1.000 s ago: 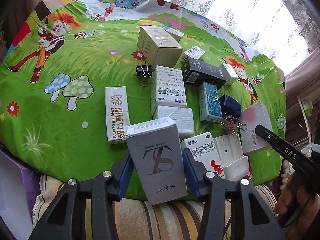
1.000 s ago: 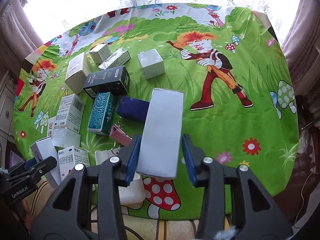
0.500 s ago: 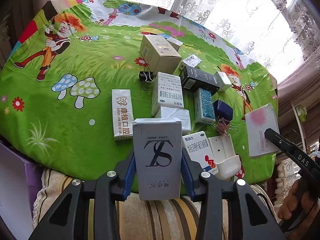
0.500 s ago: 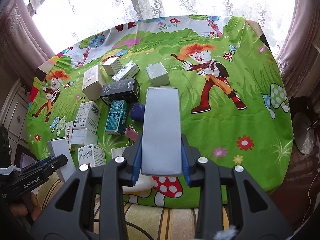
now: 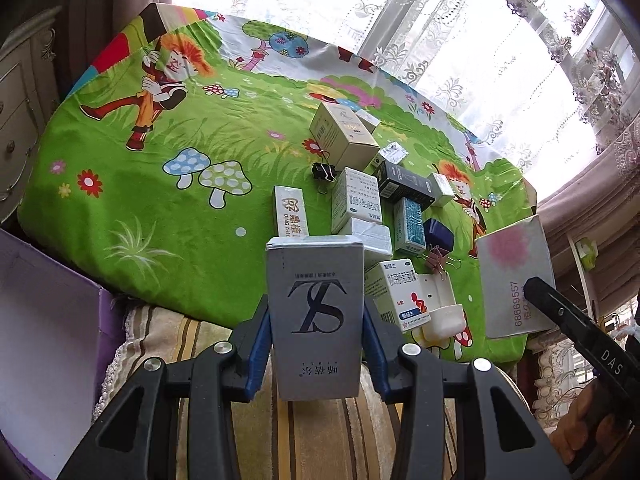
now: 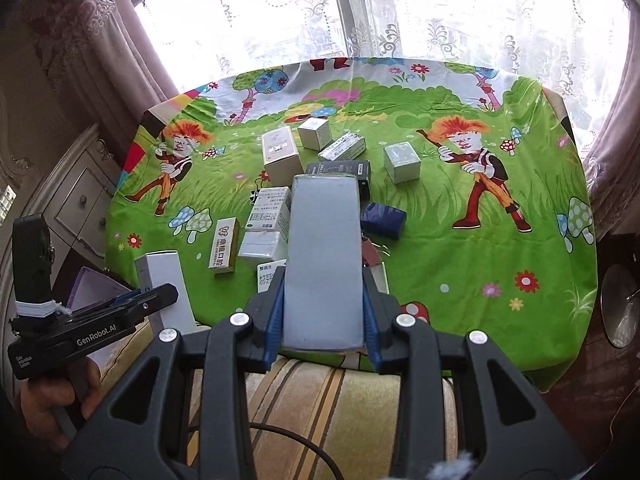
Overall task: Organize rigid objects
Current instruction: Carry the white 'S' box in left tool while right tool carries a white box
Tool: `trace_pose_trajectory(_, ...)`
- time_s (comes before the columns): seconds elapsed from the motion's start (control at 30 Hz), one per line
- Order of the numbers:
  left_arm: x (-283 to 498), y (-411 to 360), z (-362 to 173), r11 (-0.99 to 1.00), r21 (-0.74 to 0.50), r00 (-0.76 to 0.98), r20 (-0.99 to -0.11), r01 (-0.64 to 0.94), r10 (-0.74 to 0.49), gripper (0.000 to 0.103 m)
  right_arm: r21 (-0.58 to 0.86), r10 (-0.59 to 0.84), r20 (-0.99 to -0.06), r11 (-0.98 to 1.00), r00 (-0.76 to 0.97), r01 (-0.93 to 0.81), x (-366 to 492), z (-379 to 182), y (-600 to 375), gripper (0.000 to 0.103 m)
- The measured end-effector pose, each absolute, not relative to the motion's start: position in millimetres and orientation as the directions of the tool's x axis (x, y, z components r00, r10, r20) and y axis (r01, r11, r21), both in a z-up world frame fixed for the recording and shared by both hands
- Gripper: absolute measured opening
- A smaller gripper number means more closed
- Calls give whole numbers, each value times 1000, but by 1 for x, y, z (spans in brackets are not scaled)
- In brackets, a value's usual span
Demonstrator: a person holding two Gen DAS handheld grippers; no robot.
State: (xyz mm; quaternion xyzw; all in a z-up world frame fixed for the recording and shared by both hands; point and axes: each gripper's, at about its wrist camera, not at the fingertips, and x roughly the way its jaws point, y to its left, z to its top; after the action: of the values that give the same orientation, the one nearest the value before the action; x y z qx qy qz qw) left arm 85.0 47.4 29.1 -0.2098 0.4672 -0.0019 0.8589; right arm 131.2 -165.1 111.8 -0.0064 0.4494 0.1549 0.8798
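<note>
Both tongs clamped: left gripper on grey box, right gripper on pale box, clear of cloth. Carry step; next, likely purple bin (9 o'clock, partly seen).

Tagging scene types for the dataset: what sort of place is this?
Most likely a home living room or bedroom: lace curtains at a window, a cartoon tablecloth strewn with small boxes, a carved cabinet.
</note>
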Motion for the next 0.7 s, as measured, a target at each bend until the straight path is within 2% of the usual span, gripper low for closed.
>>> trace_pose_trajectory(0.4, 23, 142, 41, 857, -362, 615, -785, -366, -69, 43, 123, 393, -782, 859, 485, -497, 93, 130, -68, 38)
trace_pose_trajectory(0.7, -26, 208, 33, 785, -360, 614, -789, -505, 33, 43, 121, 480, -799, 718, 362, -685, 60, 123, 33, 38)
